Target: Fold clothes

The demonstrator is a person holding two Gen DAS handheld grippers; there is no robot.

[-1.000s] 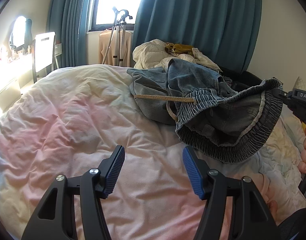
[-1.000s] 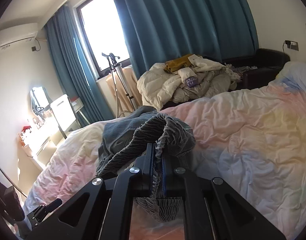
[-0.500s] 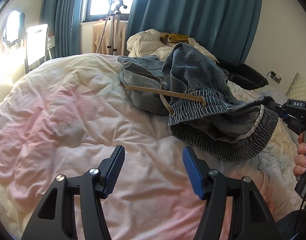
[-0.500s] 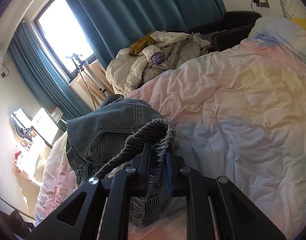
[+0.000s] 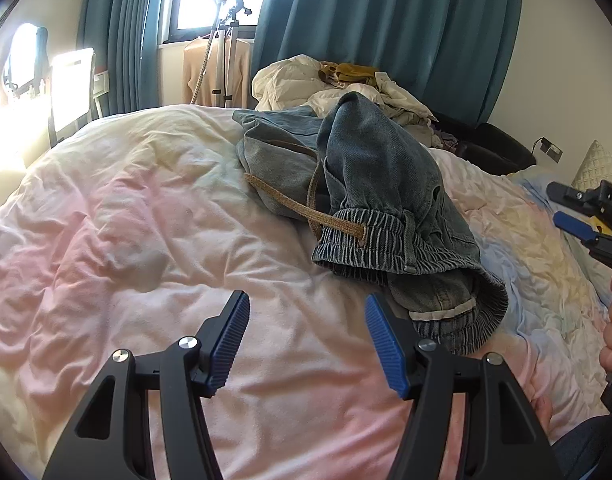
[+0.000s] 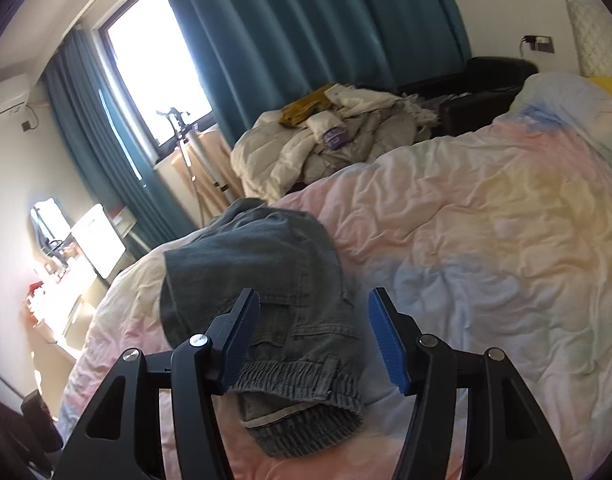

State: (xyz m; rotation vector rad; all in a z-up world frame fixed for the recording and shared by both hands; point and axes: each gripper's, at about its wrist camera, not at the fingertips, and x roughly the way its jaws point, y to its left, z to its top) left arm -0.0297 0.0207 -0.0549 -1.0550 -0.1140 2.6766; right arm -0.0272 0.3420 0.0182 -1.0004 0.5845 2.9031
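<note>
Blue denim shorts [image 5: 386, 200] with an elastic waistband and a tan drawstring [image 5: 306, 210] lie bunched on the pastel duvet [image 5: 126, 232]. My left gripper [image 5: 308, 338] is open and empty, just in front of the waistband and to its left. My right gripper [image 6: 314, 336] is open and empty, above the waistband of the shorts [image 6: 266, 280]. The right gripper also shows at the right edge of the left wrist view [image 5: 586, 220], apart from the shorts.
A pile of pale clothes [image 5: 338, 88] lies beyond the bed, before teal curtains [image 5: 386, 20]. A tripod [image 5: 222, 40] stands by the window. A dark armchair [image 6: 486, 84] is at the back right. A pillow [image 5: 598, 164] is at the right.
My right gripper has opened and let go of the waistband. The shorts have dropped onto the duvet. The left gripper has stayed open.
</note>
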